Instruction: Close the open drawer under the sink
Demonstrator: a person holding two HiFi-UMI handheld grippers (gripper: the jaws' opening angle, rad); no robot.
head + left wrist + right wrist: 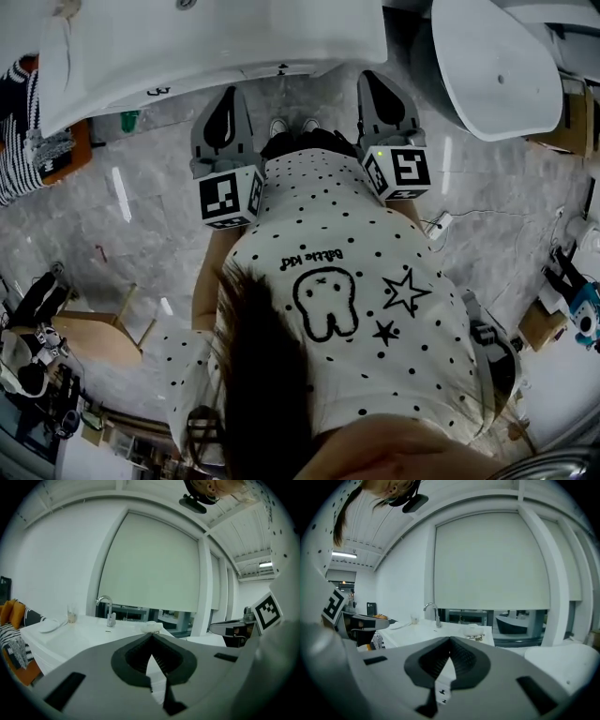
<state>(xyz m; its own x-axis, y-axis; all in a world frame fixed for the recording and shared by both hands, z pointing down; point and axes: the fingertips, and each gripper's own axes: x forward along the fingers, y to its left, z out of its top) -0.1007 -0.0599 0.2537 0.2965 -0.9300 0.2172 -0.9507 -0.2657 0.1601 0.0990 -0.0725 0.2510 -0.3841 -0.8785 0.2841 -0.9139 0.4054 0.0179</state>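
Seen from above, a person in a dotted white shirt (pixel 337 272) stands on a grey marble floor (pixel 141 206), facing a white sink tabletop (pixel 234 47). Each hand holds a tool out in front, just short of the tabletop's front edge. The left tool (pixel 228 91) (pixel 151 634) is closed, tips meeting, with nothing gripped. The right tool (pixel 380 75) (pixel 450 639) is closed the same way and is also empty. Both tool views look across the tabletop to a chrome tap (pixel 108 609) (pixel 433 613) and a drawn window blind (pixel 492 564). The drawer is under the tabletop, hidden by its overhang from above. Below the right tool's tips a white front (pixel 442 693) with small black marks shows; whether it is the drawer cannot be told.
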